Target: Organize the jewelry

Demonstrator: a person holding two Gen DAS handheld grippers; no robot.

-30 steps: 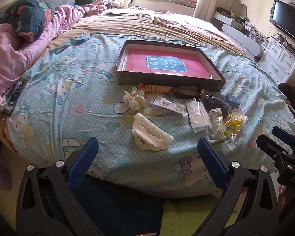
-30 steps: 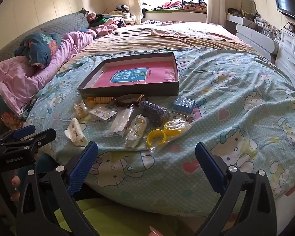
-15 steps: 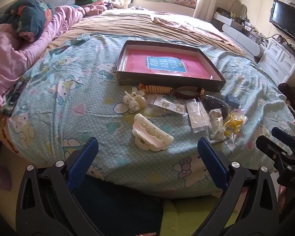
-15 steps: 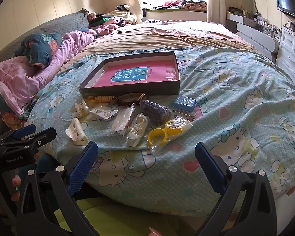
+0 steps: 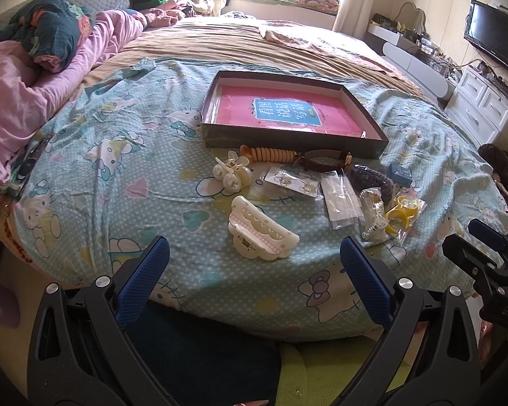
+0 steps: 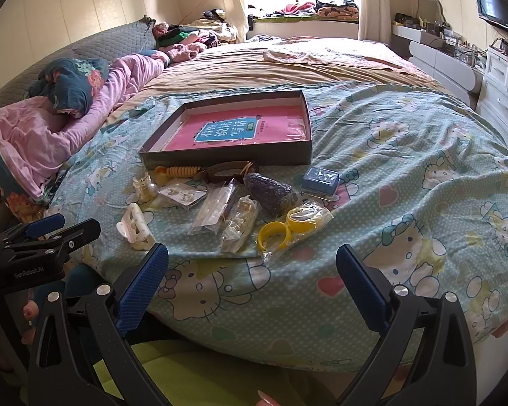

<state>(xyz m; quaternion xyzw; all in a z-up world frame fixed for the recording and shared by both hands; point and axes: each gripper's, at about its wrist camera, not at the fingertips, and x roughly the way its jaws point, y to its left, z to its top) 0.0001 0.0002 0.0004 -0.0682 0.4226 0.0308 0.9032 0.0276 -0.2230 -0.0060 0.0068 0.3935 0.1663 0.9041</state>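
A dark shallow box (image 5: 372,140) (image 6: 227,160) with a pink book in it lies on the bed. In front of it lie jewelry and hair items: a large cream claw clip (image 5: 260,235) (image 6: 135,226), a small cream clip (image 5: 232,172), an orange spiral tie (image 5: 267,153), a brown watch (image 5: 321,162), bagged earrings (image 5: 293,181), clear packets (image 5: 340,199), yellow rings in a bag (image 6: 288,226) and a small blue case (image 6: 320,178). My left gripper (image 5: 254,284) is open and empty, just short of the large clip. My right gripper (image 6: 252,286) is open and empty, near the yellow rings.
The bed has a Hello Kitty blanket (image 6: 406,176). Pink bedding and pillows (image 5: 23,101) lie at the left. White drawers (image 5: 481,108) and a TV (image 5: 494,40) stand at the right. The bed edge lies just before both grippers.
The right gripper has edged slightly closer to the bed. The left gripper has not visibly moved.
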